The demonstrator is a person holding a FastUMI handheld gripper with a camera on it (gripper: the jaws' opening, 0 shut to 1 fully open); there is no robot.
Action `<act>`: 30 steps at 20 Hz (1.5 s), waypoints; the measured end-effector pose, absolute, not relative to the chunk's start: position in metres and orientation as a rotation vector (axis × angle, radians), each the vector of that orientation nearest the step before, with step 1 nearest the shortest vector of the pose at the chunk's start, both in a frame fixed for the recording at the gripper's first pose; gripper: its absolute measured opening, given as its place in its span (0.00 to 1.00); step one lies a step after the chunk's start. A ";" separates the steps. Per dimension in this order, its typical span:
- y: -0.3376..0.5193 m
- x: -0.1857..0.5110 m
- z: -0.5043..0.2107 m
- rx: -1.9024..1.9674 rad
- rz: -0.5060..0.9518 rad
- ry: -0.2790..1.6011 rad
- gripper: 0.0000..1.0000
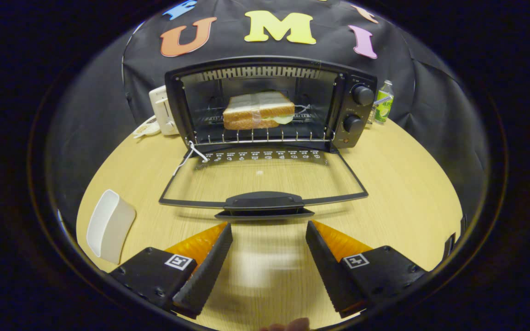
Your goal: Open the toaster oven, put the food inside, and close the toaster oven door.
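Round pale wood table (407, 193); black cloth wall (430, 92) behind.

Sandwich (258, 110) inside toaster oven (272, 103)

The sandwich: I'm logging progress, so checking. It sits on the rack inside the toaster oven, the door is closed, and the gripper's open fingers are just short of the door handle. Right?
Not quite: the door is open, folded down flat toward the gripper, as the gripper view shows. The sandwich does sit on the rack inside the toaster oven, and the open fingers are just short of the door handle.
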State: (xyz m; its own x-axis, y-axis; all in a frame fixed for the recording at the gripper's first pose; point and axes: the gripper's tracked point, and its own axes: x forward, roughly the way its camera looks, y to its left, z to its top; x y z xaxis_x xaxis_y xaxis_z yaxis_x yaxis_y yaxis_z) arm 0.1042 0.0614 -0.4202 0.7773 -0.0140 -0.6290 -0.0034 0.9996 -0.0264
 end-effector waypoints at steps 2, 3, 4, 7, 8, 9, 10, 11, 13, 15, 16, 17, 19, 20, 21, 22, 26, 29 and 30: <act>0.060 0.108 -0.427 -0.013 -0.016 0.691 1.00; 0.058 0.110 -0.429 -0.005 -0.026 0.698 1.00; 0.058 0.110 -0.430 -0.004 -0.029 0.699 1.00; 0.058 0.112 -0.429 -0.024 -0.026 0.704 1.00; 0.058 0.111 -0.427 -0.032 -0.023 0.702 1.00; 0.058 0.110 -0.423 -0.035 -0.021 0.700 1.00; 0.058 0.108 -0.418 -0.034 -0.017 0.693 1.00; 0.058 0.105 -0.409 -0.030 -0.010 0.681 1.00; 0.058 0.101 -0.387 -0.028 0.006 0.636 1.00; 0.057 0.102 -0.358 -0.050 0.012 0.568 1.00; 0.055 0.104 -0.339 -0.062 0.006 0.531 1.00; 0.055 0.107 -0.319 -0.063 0.006 0.498 1.00; 0.061 0.108 -0.270 -0.049 0.016 0.431 1.00; 0.061 0.110 -0.243 -0.045 0.016 0.385 1.00; 0.060 0.108 -0.217 -0.040 0.015 0.338 1.00; 0.061 0.103 -0.194 -0.032 0.020 0.302 1.00; 0.065 0.076 -0.117 -0.004 0.043 0.192 1.00; 0.066 0.044 -0.062 0.030 0.049 0.092 1.00; 0.066 0.032 -0.046 0.035 0.049 0.058 1.00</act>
